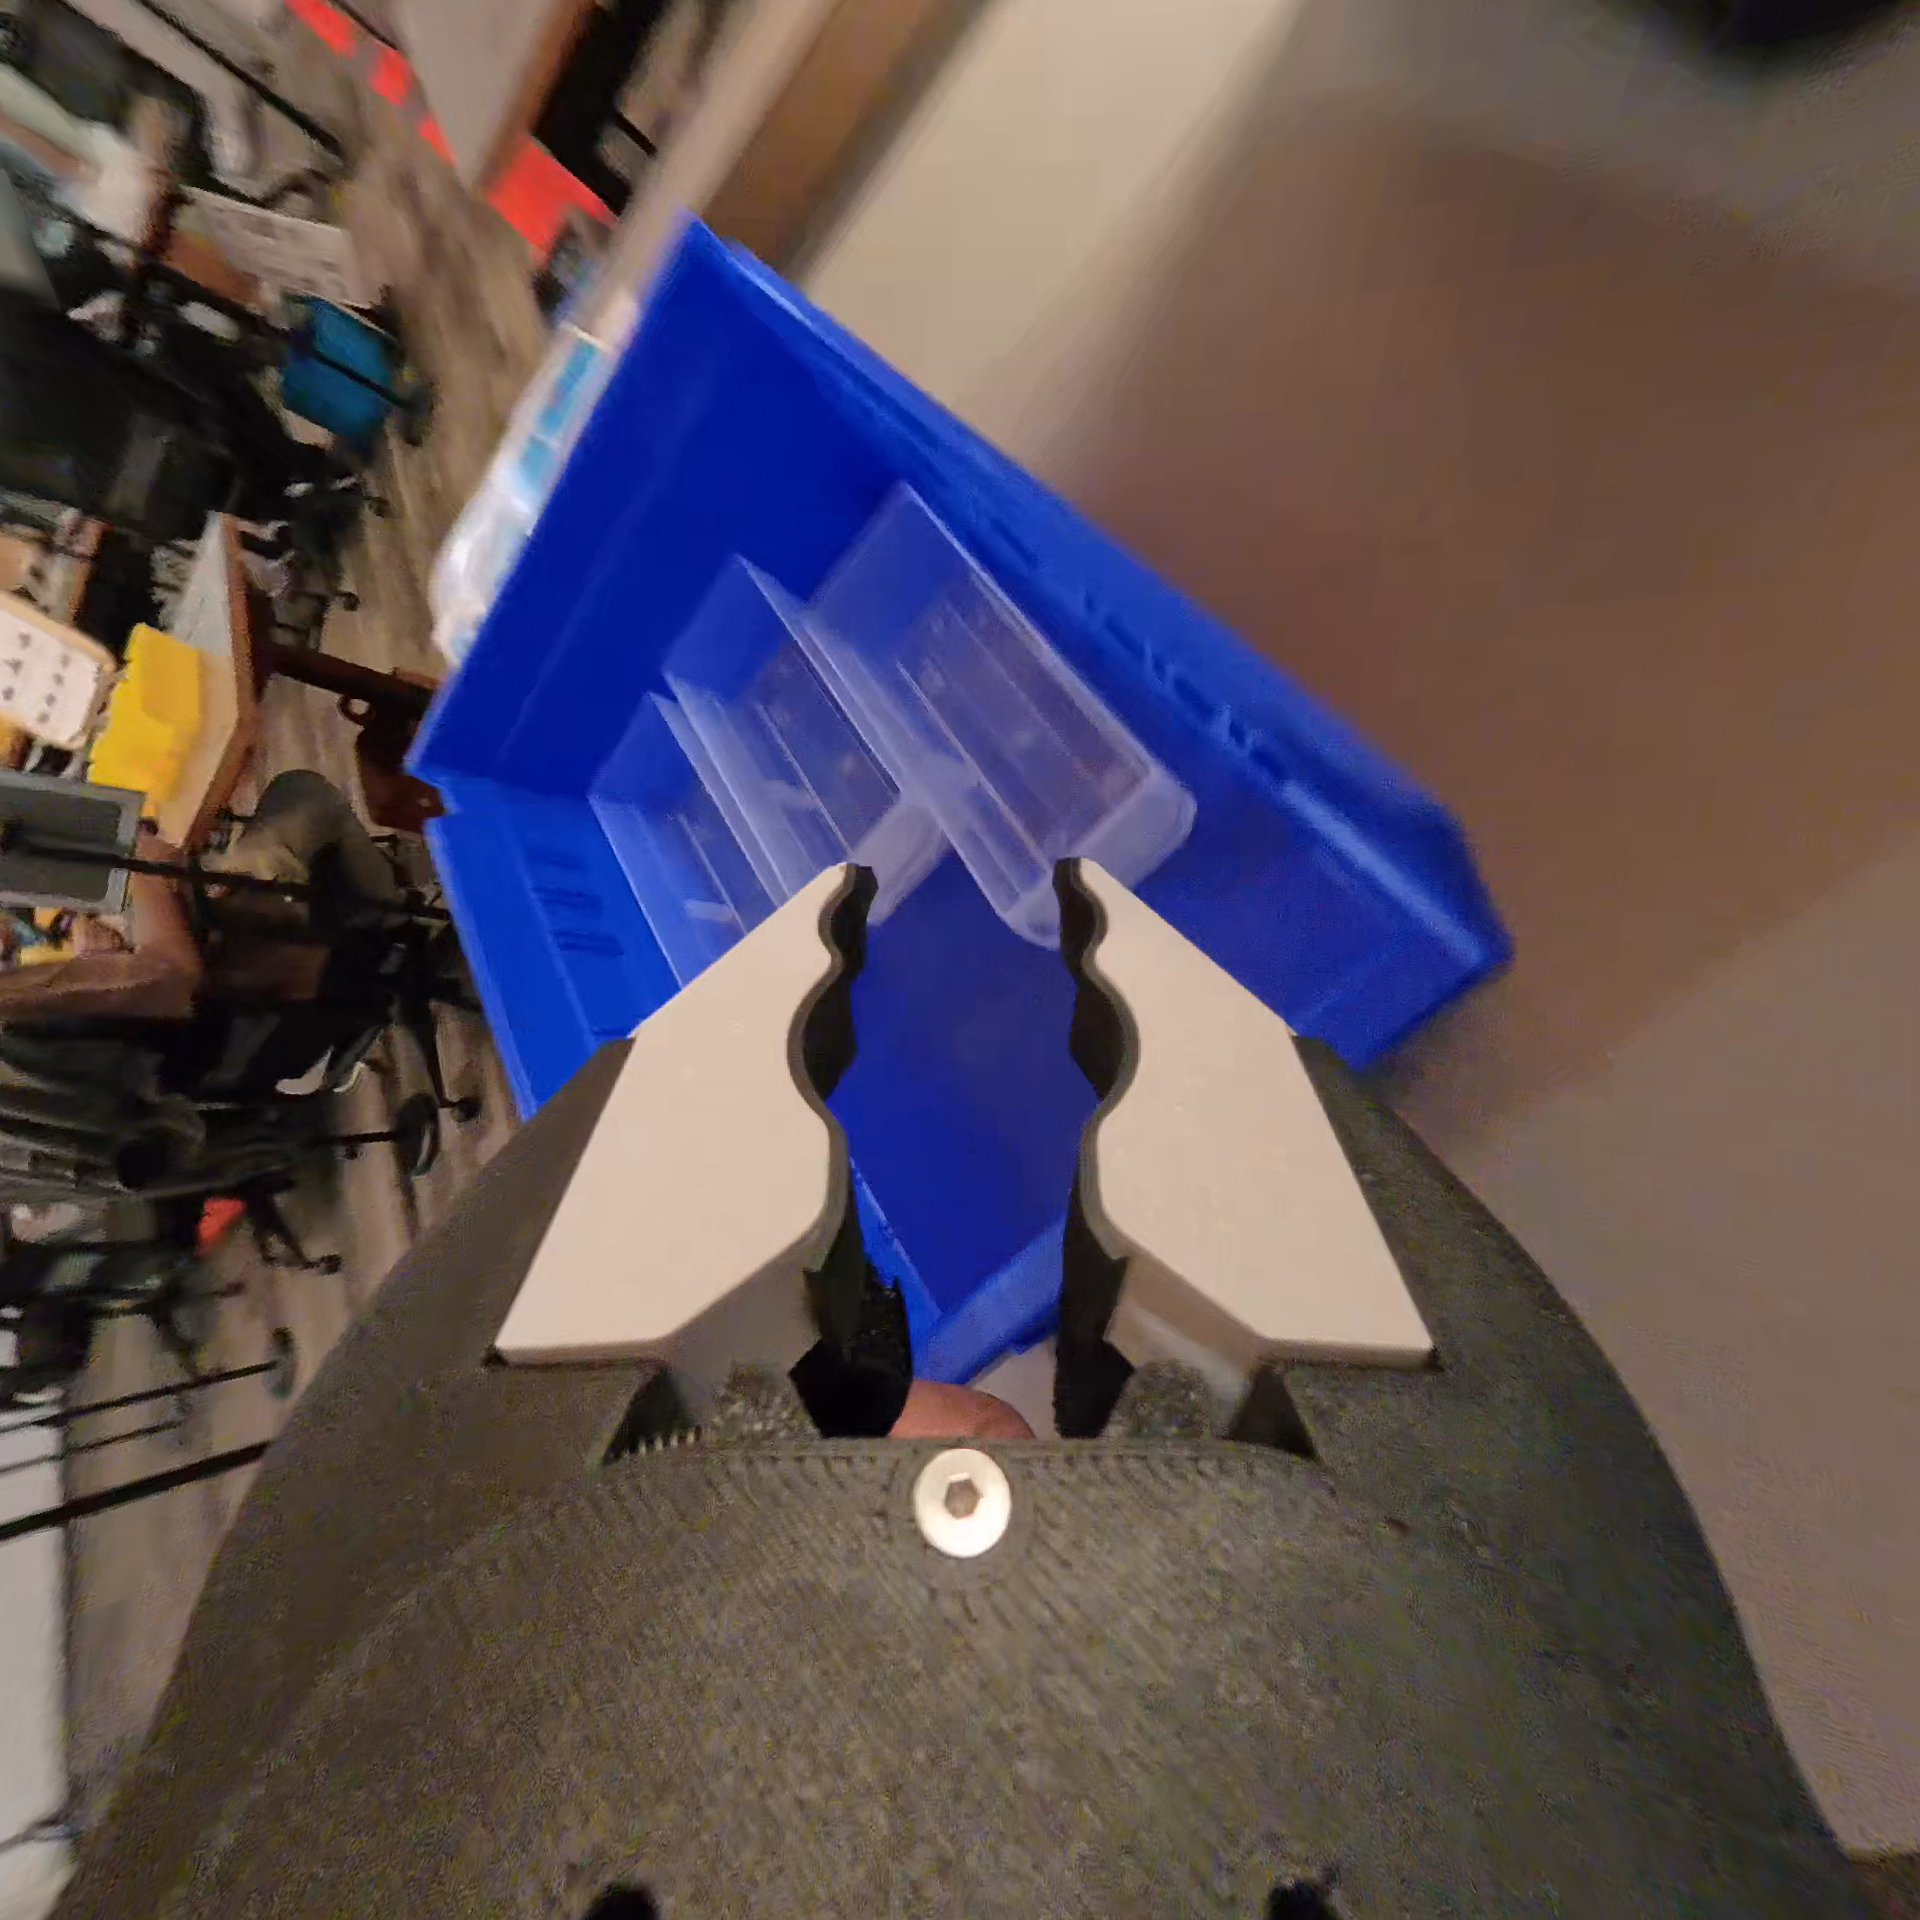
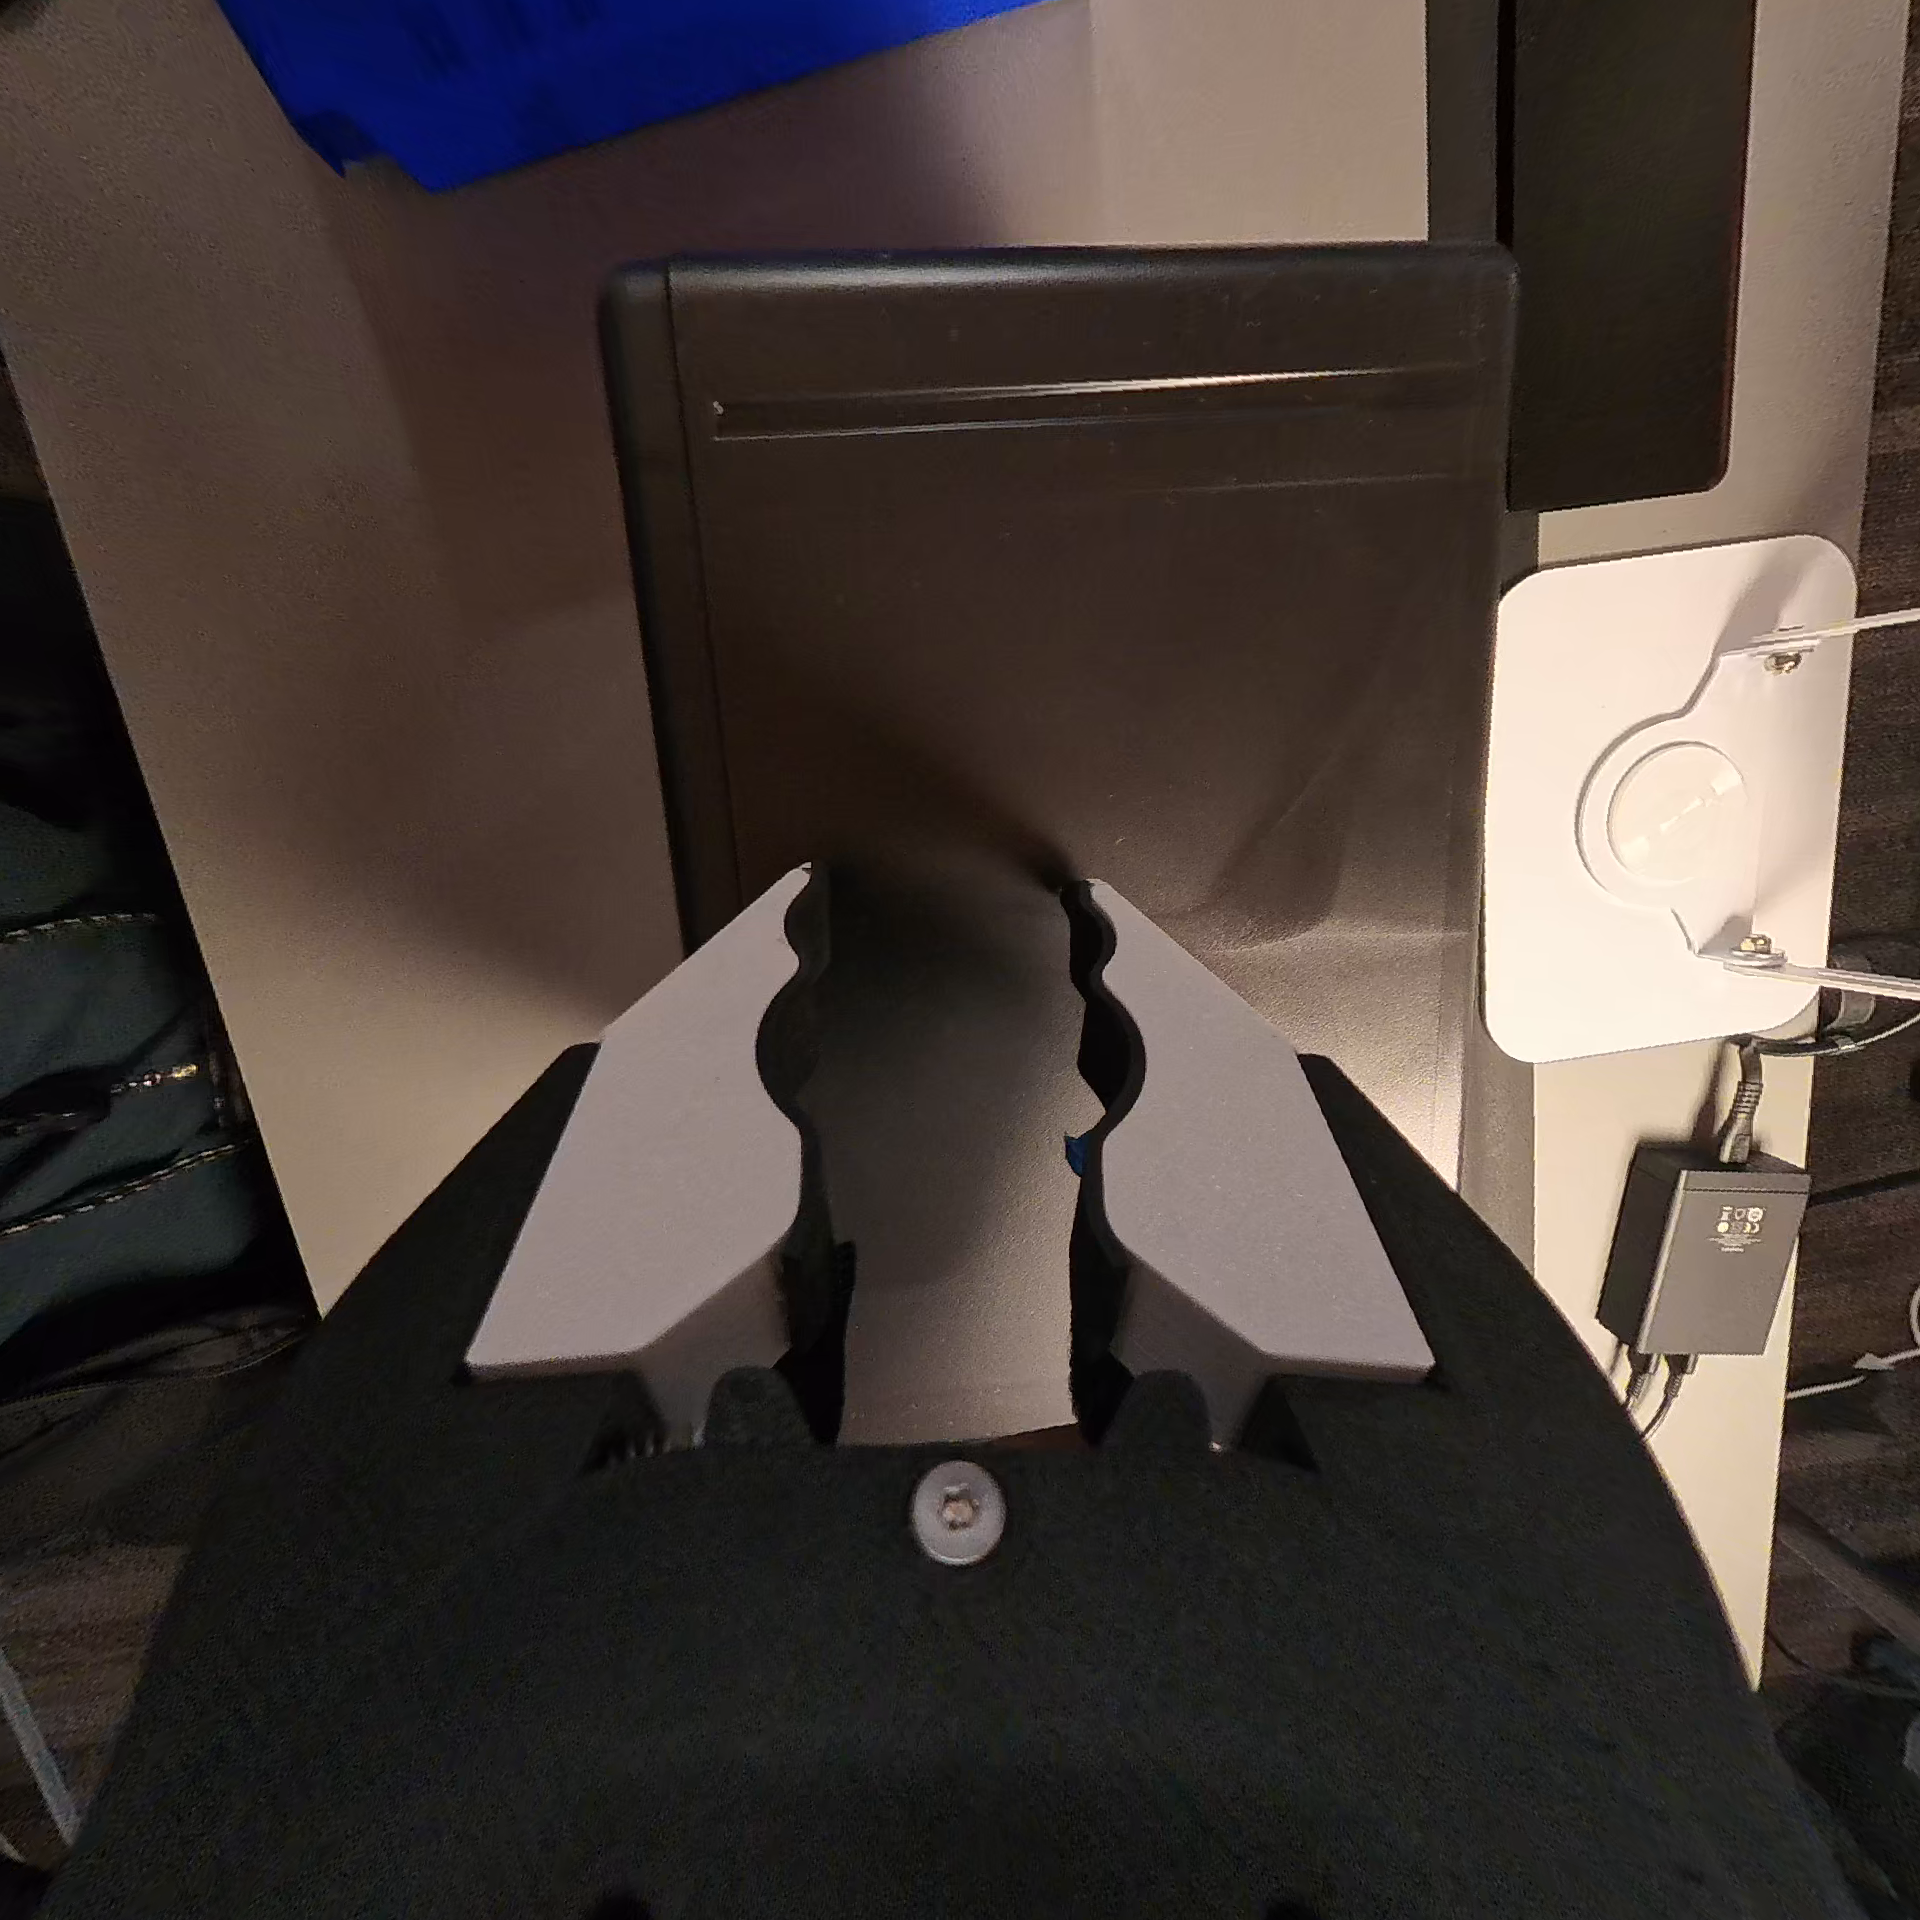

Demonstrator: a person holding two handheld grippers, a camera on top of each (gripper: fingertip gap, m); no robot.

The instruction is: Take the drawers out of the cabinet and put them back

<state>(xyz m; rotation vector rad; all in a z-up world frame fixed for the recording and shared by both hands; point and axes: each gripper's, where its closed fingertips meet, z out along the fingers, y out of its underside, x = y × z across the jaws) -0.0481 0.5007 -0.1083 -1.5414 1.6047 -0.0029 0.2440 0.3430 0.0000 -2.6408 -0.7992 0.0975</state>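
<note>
In the left wrist view a blue bin (image 1: 1351, 862) stands on a light table. Three clear plastic drawers lie in it: one on the right (image 1: 997, 707), one in the middle (image 1: 790, 707) and one on the left (image 1: 665, 831). My left gripper (image 1: 961, 883) is open just above the bin, with nothing between its pads; the nearest drawer's end lies just beyond the fingertips. In the right wrist view my right gripper (image 2: 945, 888) is open over the flat face of the black cabinet (image 2: 1091, 582), gripping nothing. A corner of the blue bin (image 2: 582, 83) shows at the top left.
A white mounting plate (image 2: 1662, 810) and a black power adapter (image 2: 1704, 1257) with cables sit right of the cabinet. A dark panel (image 2: 1621, 239) stands behind it. Office chairs (image 1: 312, 935) and a yellow bin (image 1: 156, 717) are off the table's left side.
</note>
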